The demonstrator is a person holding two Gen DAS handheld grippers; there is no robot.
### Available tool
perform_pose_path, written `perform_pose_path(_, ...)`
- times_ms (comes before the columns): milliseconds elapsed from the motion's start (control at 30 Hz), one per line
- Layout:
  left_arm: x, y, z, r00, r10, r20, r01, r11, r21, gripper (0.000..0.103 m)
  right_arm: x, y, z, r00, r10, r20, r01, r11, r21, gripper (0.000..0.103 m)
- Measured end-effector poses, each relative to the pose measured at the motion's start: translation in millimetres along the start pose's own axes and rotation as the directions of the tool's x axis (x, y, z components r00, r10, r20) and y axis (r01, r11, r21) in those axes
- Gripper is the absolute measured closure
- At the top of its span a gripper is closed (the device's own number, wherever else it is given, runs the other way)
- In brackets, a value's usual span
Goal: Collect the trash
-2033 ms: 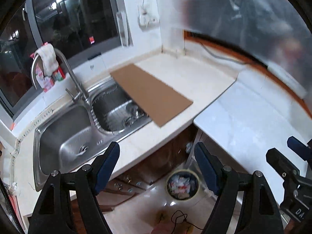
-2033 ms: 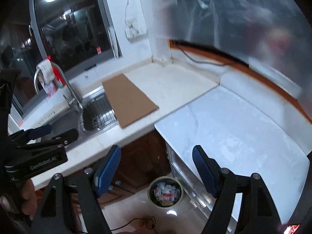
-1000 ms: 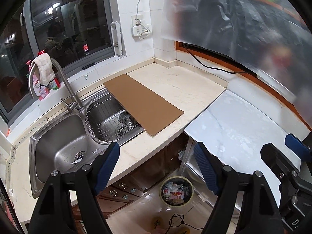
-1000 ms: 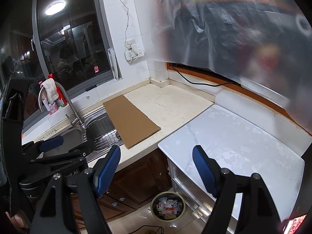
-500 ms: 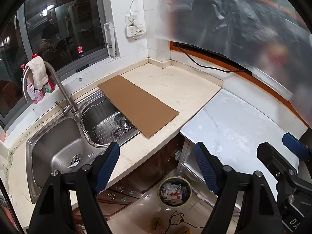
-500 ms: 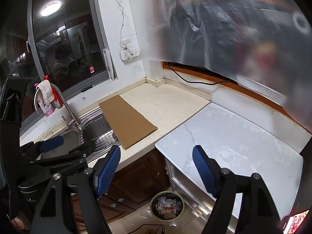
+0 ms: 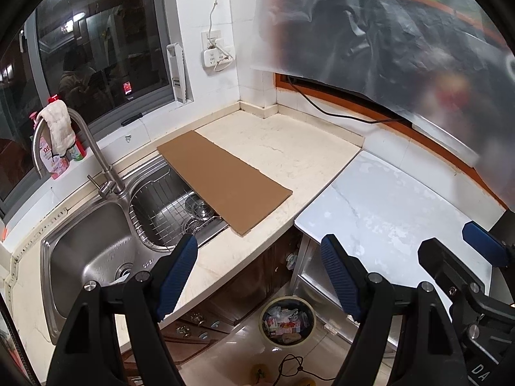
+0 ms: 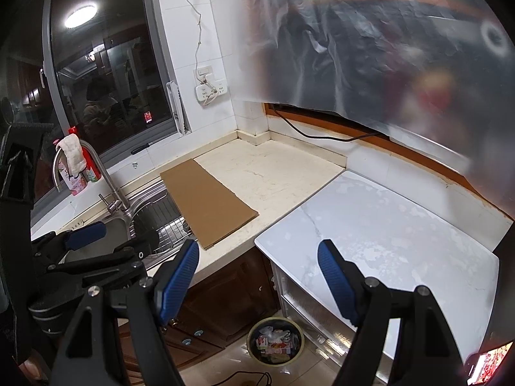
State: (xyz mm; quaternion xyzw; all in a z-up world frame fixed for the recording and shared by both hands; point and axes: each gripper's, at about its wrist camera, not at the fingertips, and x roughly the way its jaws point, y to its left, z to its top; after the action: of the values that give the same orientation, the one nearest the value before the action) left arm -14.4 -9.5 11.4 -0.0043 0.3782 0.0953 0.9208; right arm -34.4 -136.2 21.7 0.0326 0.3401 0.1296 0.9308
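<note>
A round trash bin [image 7: 287, 321] full of wrappers stands on the floor below the counter; it also shows in the right wrist view [image 8: 275, 341]. My left gripper [image 7: 259, 259] is open and empty, held high above the counter edge and the bin. My right gripper [image 8: 257, 263] is open and empty, also high above the bin. The left gripper also shows at the left of the right wrist view [image 8: 106, 239]. A flat brown cardboard sheet [image 7: 222, 180] lies on the beige counter, partly over the sink basket.
A double steel sink [image 7: 96, 254] with a faucet [image 7: 93, 148] and cloth is at left. A white marble worktop [image 7: 392, 212] is at right. Plastic sheeting [image 7: 402, 32] hangs above. A black cable [image 7: 289, 366] lies on the floor.
Both grippers have risen and pulled back from the counter, so more wall and window show. Jaws stay open and empty.
</note>
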Motion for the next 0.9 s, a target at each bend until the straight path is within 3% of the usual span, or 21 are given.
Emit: perform_pose_path(900,-3.3,6.6,0.0,1.000,0.002,0.020,-0.002,1.000,0.011,0.026,0.3,5.2,-1.3,1.000,0.002,0.001,-0.002,1.000,0.013,0.026)
